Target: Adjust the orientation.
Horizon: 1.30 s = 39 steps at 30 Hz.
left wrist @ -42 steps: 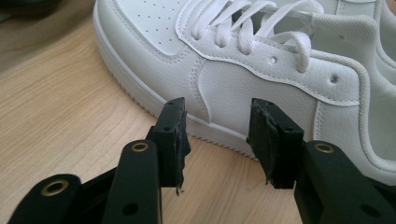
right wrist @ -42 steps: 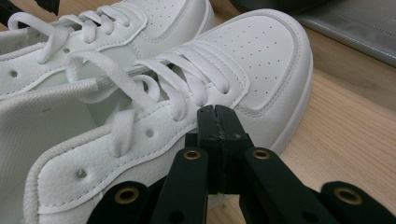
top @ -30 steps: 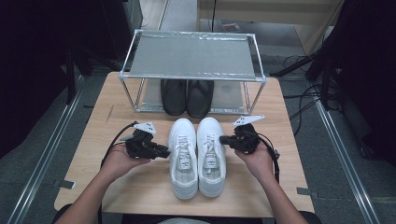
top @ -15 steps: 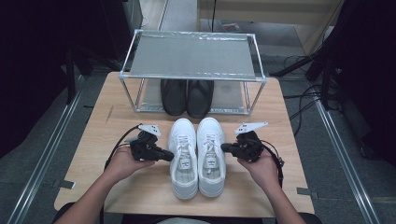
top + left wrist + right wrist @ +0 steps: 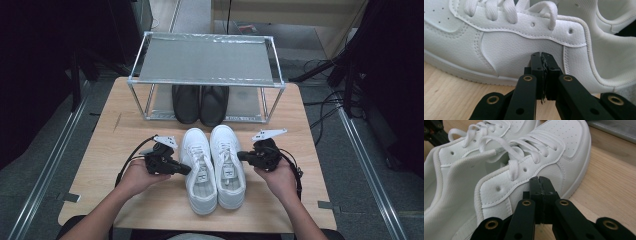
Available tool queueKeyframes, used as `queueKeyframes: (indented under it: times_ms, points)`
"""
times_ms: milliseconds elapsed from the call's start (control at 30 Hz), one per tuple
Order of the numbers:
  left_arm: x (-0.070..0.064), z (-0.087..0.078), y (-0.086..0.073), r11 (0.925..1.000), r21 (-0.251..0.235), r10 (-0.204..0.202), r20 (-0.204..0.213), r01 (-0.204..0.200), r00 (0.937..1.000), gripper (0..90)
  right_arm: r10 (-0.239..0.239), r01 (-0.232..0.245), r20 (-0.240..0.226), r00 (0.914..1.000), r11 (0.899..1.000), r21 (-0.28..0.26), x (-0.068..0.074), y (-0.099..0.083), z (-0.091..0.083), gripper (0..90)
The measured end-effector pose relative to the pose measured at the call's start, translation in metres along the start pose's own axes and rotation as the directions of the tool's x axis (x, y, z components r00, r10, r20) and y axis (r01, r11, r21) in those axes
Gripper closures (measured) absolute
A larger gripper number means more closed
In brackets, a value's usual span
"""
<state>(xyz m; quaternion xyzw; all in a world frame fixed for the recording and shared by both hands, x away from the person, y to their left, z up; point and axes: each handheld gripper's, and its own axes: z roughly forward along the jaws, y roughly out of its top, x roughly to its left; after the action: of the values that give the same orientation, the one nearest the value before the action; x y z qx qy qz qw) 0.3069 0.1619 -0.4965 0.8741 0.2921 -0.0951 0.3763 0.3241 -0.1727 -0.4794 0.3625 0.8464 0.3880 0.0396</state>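
White sneakers (image 5: 214, 167) stood side by side on the counter (image 5: 110, 135), toes pointing away from you toward the metal rack (image 5: 206, 60) at the far end. You had one pair of tongs on each outer flank of the pair.

Your left tongs (image 5: 186, 170) were pressed together, tips set against the outer side wall of the left sneaker (image 5: 506, 47), just below the top lace eyelets. In the left gripper view the two black jaws met with no gap, and nothing was caught between them; only leather lay ahead of the tips.

Your right tongs (image 5: 241, 156) were likewise pressed together, their tips at the outer side of the right sneaker (image 5: 529, 170), again near the upper eyelets. The right gripper view showed the jaws meeting flush, holding nothing.

Each shoe blocked the line between your two tongs, so they faced one another across both sneakers. The loose white laces (image 5: 499, 147) looped over the tongues and lay just above the tips.

Beyond the toes, a pair of black shoes (image 5: 200, 102) sat on the rack's lower level, near the white pair but apart from it. The rack's grey top shelf (image 5: 205, 57) spanned above them, and its front legs stood either side of the black pair. Cables (image 5: 131, 159) trailed from both tongs across the wood.
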Motion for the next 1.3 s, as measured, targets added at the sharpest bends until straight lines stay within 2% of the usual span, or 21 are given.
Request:
queueKeyframes:
  times_ms: [133, 333, 433, 600, 667, 733, 867, 967, 1067, 1167, 1300]
  points:
    - [-0.004, 0.006, 0.002, 1.0000, 0.002, 0.004, 0.021, -0.004, 0.9998, 88.9, 0.011, -0.011, 0.013, 0.9999, 1.000, -0.011, -0.005, 0.000, -0.001, 90.0]
    - [-0.016, 0.020, 0.007, 0.9998, -0.013, 0.012, 0.024, -0.011, 0.9997, 89.3, 0.021, -0.019, 0.058, 0.9981, 0.999, -0.032, -0.014, 0.002, -0.001, 90.0]
    - [-0.021, 0.027, 0.011, 0.9993, -0.012, 0.035, 0.039, -0.035, 0.9986, 89.5, 0.037, -0.034, 0.077, 0.9963, 0.998, -0.045, -0.019, 0.003, -0.001, 90.0]
    - [-0.026, 0.035, 0.014, 0.9993, -0.022, 0.032, 0.063, -0.030, 0.9975, 88.7, 0.065, -0.060, 0.093, 0.9935, 0.996, -0.065, -0.027, 0.003, -0.002, 90.0]
    - [-0.027, 0.033, 0.015, 0.9989, -0.014, 0.046, 0.061, -0.045, 0.9971, 87.3, 0.067, -0.061, 0.093, 0.9935, 0.996, -0.069, -0.029, 0.003, -0.002, 89.2]
    - [-0.028, 0.028, 0.015, 0.9983, -0.004, 0.058, 0.071, -0.058, 0.9958, 84.9, 0.066, -0.058, 0.115, 0.9911, 0.995, -0.076, -0.029, 0.003, -0.004, 86.0]
    - [-0.031, 0.018, 0.014, 0.9959, -0.010, 0.091, 0.098, -0.090, 0.9911, 78.3, 0.078, -0.062, 0.106, 0.9914, 0.988, -0.143, -0.027, 0.003, -0.016, 81.1]
    - [-0.032, 0.009, 0.015, 0.9932, -0.020, 0.116, 0.071, -0.115, 0.9907, 72.1, 0.081, -0.063, 0.092, 0.9925, 0.982, -0.178, -0.024, 0.002, -0.025, 79.0]
    - [-0.030, 0.001, 0.013, 0.9924, -0.044, 0.117, 0.047, -0.115, 0.9921, 65.9, 0.083, -0.066, 0.076, 0.9937, 0.979, -0.195, -0.018, 0.001, -0.032, 77.4]
    - [-0.026, -0.006, 0.011, 0.9917, -0.064, 0.113, 0.029, -0.111, 0.9931, 59.2, 0.074, -0.061, 0.059, 0.9955, 0.978, -0.199, -0.011, 0.000, -0.034, 74.9]
    - [-0.023, -0.012, 0.010, 0.9899, -0.082, 0.117, 0.014, -0.116, 0.9930, 54.6, 0.055, -0.044, 0.051, 0.9972, 0.979, -0.197, -0.002, 0.000, -0.036, 71.4]
